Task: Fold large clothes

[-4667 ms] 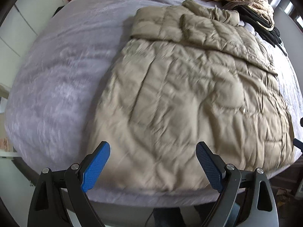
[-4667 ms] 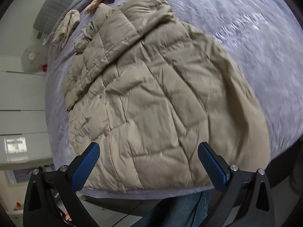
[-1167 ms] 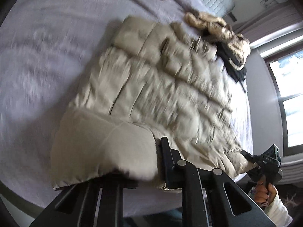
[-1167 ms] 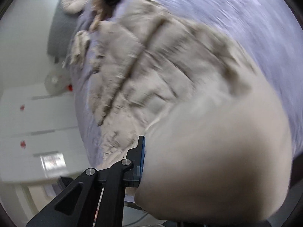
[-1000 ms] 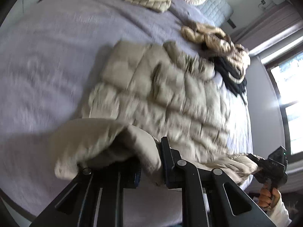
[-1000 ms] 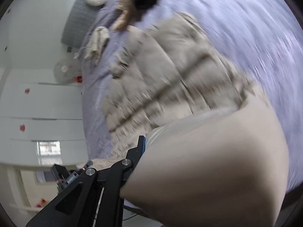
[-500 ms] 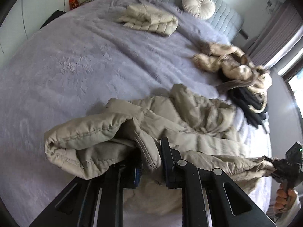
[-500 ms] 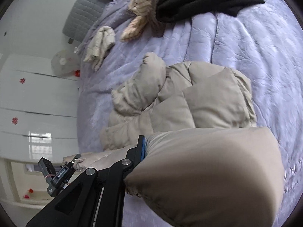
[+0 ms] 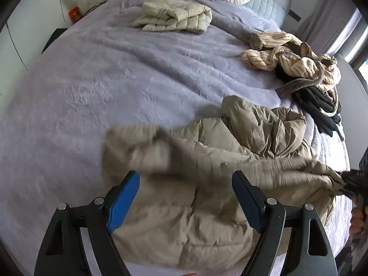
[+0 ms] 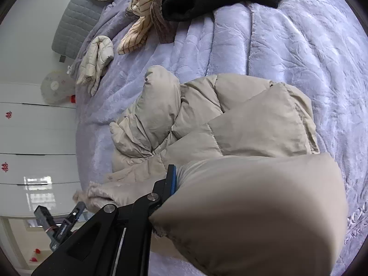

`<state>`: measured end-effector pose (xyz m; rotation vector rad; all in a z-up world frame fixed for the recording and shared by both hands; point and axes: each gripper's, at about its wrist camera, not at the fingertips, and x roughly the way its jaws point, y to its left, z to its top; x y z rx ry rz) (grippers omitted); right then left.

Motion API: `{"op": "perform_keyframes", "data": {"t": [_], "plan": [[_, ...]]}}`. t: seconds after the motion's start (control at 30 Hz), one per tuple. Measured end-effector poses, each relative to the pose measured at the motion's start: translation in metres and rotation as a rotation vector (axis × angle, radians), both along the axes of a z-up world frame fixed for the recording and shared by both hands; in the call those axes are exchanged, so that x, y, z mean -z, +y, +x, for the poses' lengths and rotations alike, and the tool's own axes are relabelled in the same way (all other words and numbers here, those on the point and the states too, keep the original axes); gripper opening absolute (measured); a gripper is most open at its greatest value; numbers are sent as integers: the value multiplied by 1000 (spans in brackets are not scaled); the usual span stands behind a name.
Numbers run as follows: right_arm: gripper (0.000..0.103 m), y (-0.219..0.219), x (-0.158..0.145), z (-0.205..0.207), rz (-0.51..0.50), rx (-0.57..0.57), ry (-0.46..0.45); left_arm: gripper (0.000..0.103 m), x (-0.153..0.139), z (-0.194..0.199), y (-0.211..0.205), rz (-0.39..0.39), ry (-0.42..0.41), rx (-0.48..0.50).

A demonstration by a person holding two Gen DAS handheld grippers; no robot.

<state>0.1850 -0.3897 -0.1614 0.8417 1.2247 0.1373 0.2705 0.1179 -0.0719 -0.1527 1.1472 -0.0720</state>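
— Gaping wide, the left gripper point(image 9: 185, 197) has nothing between its jaws, yes?
— Yes. It hangs over the puffer jacket point(image 9: 207, 184), bunched on the bed point(image 9: 103, 73).
— And the right gripper point(image 10: 174, 179)?
— Its jaws pinch the jacket's edge; a fold hides one finger.
— Beyond?
— A folded jacket point(image 9: 174, 15) and striped clothes point(image 9: 292, 59) near the headboard.

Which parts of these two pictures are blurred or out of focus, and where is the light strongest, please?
Left wrist view: the near-left edge of the beige quilted down jacket is smeared by motion, while the lavender textured bedspread stays sharp; daylight glares at the right rim. Right wrist view: the jacket fold against the lens is soft and defocused, and the bedspread gleams on the right.
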Motion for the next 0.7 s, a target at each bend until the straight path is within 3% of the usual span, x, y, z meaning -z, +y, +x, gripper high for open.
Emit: {"op": "perform_keyframes", "data": {"t": [0.17, 0.27, 0.33, 0.47, 0.5, 0.57, 0.63, 0.67, 0.7], "plan": [[29, 6, -18, 11, -35, -52, -13, 83, -6, -3, 5, 64, -44, -6], [34, 10, -25, 12, -59, -92, -36, 83, 11, 1, 4, 48, -10, -11], [42, 10, -28, 7, -51, -100, -52, 83, 24, 2, -2, 50, 12, -8], [73, 1, -43, -2, -34, -93, -134, 83, 39, 0, -16, 44, 27, 26], [73, -4, -50, -3, -31, -80, -166, 83, 41, 0, -19, 55, 25, 31], [73, -11, -58, -4, -42, -66, -189, 83, 42, 3, -24, 72, 20, 30], [71, -13, -63, -10, -116, -72, -175, 83, 42, 3, -26, 77, 12, 33], [53, -11, -62, -14, -172, -87, -163, 83, 43, 3, -28, 93, 9, 37], [23, -8, -58, -18, -233, -106, -144, 83, 46, 1, -30, 135, 7, 48]]}}
